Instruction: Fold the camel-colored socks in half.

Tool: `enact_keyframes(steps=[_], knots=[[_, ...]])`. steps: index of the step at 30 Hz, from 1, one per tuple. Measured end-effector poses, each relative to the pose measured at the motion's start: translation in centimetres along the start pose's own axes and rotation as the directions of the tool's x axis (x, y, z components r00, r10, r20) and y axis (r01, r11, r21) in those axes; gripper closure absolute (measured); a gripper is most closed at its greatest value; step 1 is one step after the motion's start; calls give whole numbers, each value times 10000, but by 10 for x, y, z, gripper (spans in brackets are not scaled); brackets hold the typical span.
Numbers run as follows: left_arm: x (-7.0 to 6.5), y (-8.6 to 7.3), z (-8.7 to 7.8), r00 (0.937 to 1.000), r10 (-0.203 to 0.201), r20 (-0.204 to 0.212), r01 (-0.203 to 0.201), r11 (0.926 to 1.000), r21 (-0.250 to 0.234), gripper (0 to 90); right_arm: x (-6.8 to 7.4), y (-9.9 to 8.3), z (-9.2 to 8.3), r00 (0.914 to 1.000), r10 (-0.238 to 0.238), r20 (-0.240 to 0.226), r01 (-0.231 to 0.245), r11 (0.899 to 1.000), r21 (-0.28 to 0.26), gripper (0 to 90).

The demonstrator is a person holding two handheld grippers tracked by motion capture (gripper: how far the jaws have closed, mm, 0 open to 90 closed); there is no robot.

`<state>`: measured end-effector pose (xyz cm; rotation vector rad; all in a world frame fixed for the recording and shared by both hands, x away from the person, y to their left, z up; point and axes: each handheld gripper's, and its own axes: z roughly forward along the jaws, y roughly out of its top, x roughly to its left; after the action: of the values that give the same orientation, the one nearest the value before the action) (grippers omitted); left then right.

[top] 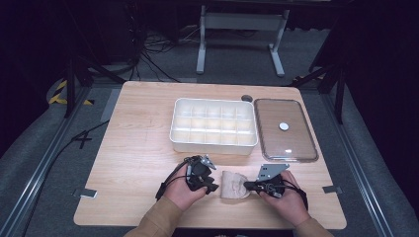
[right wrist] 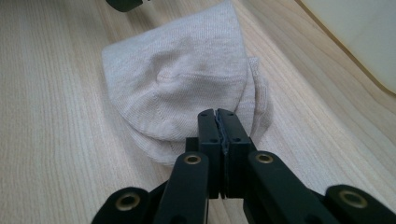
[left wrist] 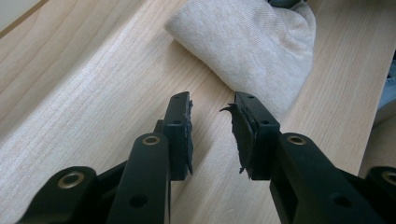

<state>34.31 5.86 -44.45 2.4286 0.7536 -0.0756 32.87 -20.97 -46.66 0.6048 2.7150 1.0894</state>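
Hands flank the folded cloth (top: 235, 185): left fingers (left wrist: 180, 135) spread, right fingers (right wrist: 208, 135) pressed together at its edge

Sock (left wrist: 252, 42) top cut off

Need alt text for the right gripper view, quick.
The right tongs are shut, their tips at the near edge of a folded beige knit cloth lying on the wooden table; whether they pinch fabric is unclear.

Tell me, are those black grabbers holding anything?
The right gripper has its fingers shut at the edge of the beige folded knit cloth; whether they pinch it cannot be told. The left gripper is open, holding nothing.
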Motion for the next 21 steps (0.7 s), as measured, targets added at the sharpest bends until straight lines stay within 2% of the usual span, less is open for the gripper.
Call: enact_keyframes(steps=[8, 16, 17, 21], knots=[[-1, 1, 6, 9994, 340, -118, -337, 9992, 224, 681, 0, 0, 0, 10000, -14, 7, 14, 10000, -30, 896], [-3, 2, 10, 9995, 276, -122, -272, 9990, 349, 683, 0, 1, 1, 10000, -55, 7, 55, 10000, 1, 897], [-3, 2, 11, 9994, 338, -71, -336, 9991, 273, 682, 0, 1, 1, 10000, -52, -2, 52, 10000, -26, 897], [-6, 4, 16, 9991, 418, 4, -417, 9981, 463, 679, 0, 1, 1, 10000, -52, 18, 52, 10000, -37, 897]])
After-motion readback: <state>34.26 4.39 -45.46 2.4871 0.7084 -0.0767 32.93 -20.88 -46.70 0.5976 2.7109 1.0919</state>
